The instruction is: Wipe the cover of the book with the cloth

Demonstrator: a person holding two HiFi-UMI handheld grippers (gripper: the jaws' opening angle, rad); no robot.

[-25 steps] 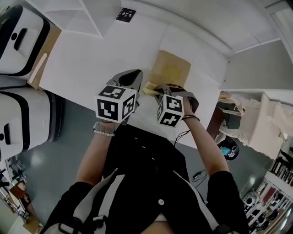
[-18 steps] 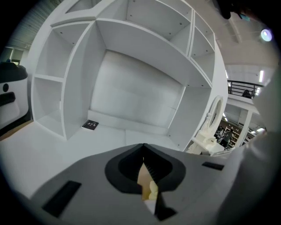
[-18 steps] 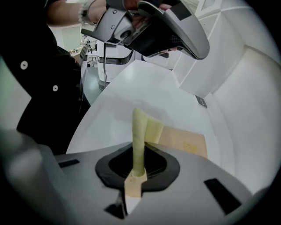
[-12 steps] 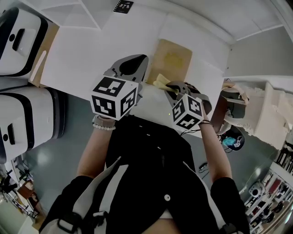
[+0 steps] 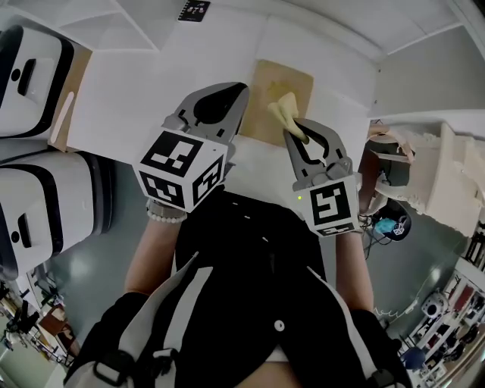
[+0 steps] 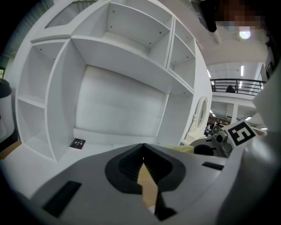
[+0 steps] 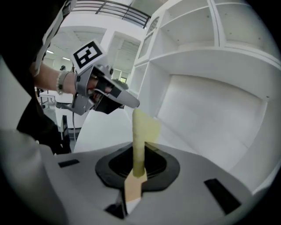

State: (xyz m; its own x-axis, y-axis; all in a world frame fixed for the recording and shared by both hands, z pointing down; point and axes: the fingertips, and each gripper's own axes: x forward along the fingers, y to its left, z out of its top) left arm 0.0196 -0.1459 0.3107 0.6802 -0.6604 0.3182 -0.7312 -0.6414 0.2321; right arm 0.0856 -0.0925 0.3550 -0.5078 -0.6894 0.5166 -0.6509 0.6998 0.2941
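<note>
A tan book point(image 5: 267, 114) lies flat on the white table point(image 5: 136, 106); in the left gripper view a strip of it shows as tan book point(image 6: 147, 186) below the jaws. My right gripper point(image 5: 296, 136) is shut on a yellow cloth point(image 5: 286, 112), which sticks out past its tips over the book's near right part. The same cloth point(image 7: 140, 132) stands up from the right gripper point(image 7: 137, 172) in its own view. My left gripper point(image 5: 236, 92) is shut and holds nothing, its tips at the book's left edge. In its own view, the left gripper point(image 6: 143, 146) faces the shelves.
White shelf compartments point(image 6: 118, 66) rise behind the table. A small black card point(image 5: 195, 10) lies at the table's far edge. White machines point(image 5: 30, 61) and a wooden board point(image 5: 70, 91) stand at the left. A pale carved piece of furniture point(image 5: 432, 182) stands at the right.
My right gripper has swung right and turned its tips away from me, carrying the cloth from the book's near left corner to over the book. My left gripper has shifted slightly forward.
</note>
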